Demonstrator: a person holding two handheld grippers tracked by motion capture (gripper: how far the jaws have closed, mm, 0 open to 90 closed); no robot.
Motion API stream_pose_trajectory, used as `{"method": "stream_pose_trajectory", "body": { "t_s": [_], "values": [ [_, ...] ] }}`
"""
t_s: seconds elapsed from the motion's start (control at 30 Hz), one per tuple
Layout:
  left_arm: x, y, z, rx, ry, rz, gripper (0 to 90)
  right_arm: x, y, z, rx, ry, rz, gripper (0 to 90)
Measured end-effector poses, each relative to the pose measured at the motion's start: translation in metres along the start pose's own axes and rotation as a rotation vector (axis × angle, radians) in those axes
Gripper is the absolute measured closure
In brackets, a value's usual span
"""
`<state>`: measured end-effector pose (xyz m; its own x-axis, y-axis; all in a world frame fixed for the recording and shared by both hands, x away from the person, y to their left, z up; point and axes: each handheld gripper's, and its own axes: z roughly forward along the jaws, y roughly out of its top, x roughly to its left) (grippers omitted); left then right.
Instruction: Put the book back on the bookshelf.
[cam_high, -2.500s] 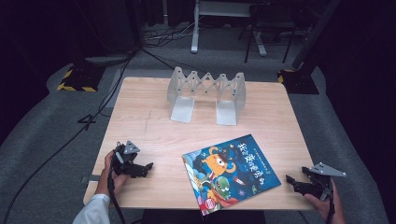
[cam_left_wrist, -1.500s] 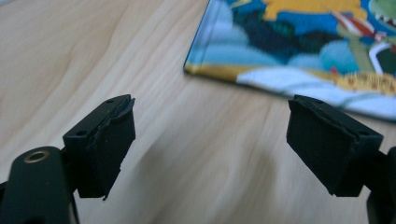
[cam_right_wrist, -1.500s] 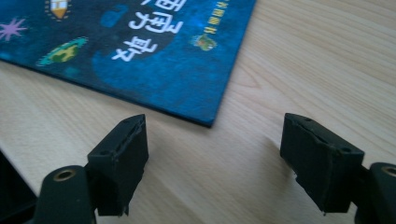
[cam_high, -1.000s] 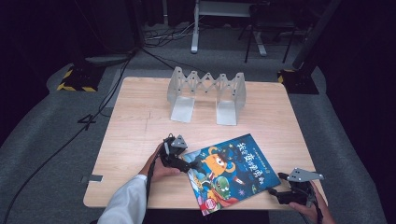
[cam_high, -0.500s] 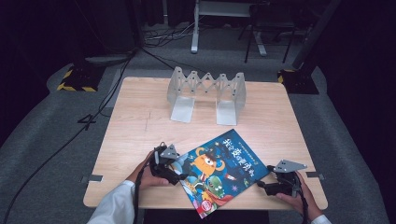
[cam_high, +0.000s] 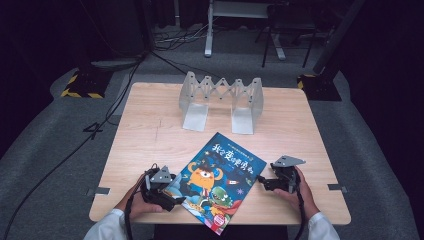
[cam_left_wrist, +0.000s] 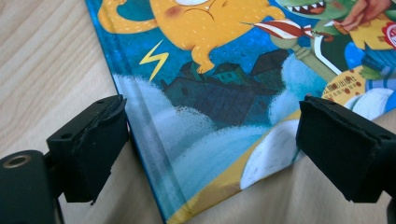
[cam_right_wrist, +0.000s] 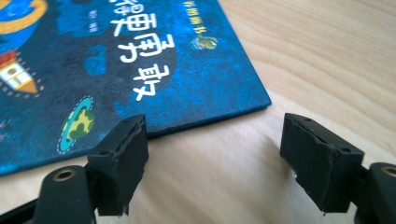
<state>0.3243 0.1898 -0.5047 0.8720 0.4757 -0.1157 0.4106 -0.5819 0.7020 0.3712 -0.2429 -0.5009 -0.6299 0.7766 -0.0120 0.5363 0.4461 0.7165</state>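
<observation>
Glossy book (cam_high: 218, 182), matt wooden table (cam_high: 150, 130)

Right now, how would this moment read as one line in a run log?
left tongs: open at picture book spine corner | right tongs: open at opposite corner | book: flat on table | folding rack: behind, untouched

Since the earliest picture I have brought my left gripper (cam_high: 172, 192) in to the book (cam_high: 217, 180) and my right gripper (cam_high: 265, 181) to its opposite corner; the book has turned and shifted left.

Wooden table (cam_high: 150, 130): picture book (cam_high: 216, 181) flat near front; grey rack (cam_high: 221, 102) behind.
</observation>
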Motion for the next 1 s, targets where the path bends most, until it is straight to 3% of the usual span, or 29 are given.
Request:
{"method": "stream_pose_trajectory", "body": {
  "t_s": [0.13,0.2,0.23,0.37,0.43,0.57,0.73,0.83,0.9,1.0],
  "values": [
    [-0.005,-0.004,-0.004,-0.011,0.015,-0.025,12.4,0.005,0.003,0.002,0.000,-0.017,0.016,24.9],
    [-0.008,-0.006,-0.005,-0.010,0.020,-0.029,12.7,0.013,0.000,-0.001,0.001,0.011,-0.009,24.9],
    [-0.009,-0.008,-0.007,-0.010,0.015,-0.023,12.8,0.025,-0.003,-0.005,0.013,0.062,-0.064,24.9],
    [-0.010,-0.011,-0.009,-0.014,0.013,-0.025,13.9,0.040,-0.001,-0.005,0.030,0.109,-0.112,25.0],
    [-0.011,-0.011,-0.010,-0.017,0.007,-0.033,14.1,0.042,0.002,-0.004,0.039,0.097,-0.120,23.7],
    [-0.013,-0.011,-0.009,-0.018,-0.013,-0.027,14.0,0.037,0.009,0.005,0.043,0.076,-0.081,19.7],
    [-0.018,-0.008,-0.005,-0.015,-0.008,-0.018,14.0,0.032,0.022,0.019,0.026,-0.002,-0.041,18.5],
    [-0.022,-0.006,-0.002,-0.013,-0.010,-0.022,13.3,0.030,0.025,0.023,0.011,-0.048,-0.019,23.0],
    [-0.024,-0.005,-0.001,-0.013,-0.011,-0.014,13.2,0.030,0.023,0.020,0.019,-0.040,-0.018,23.5],
    [-0.030,-0.003,0.002,-0.014,-0.037,-0.005,14.1,0.032,0.016,0.010,0.035,-0.011,-0.055,23.5]
  ]
}}
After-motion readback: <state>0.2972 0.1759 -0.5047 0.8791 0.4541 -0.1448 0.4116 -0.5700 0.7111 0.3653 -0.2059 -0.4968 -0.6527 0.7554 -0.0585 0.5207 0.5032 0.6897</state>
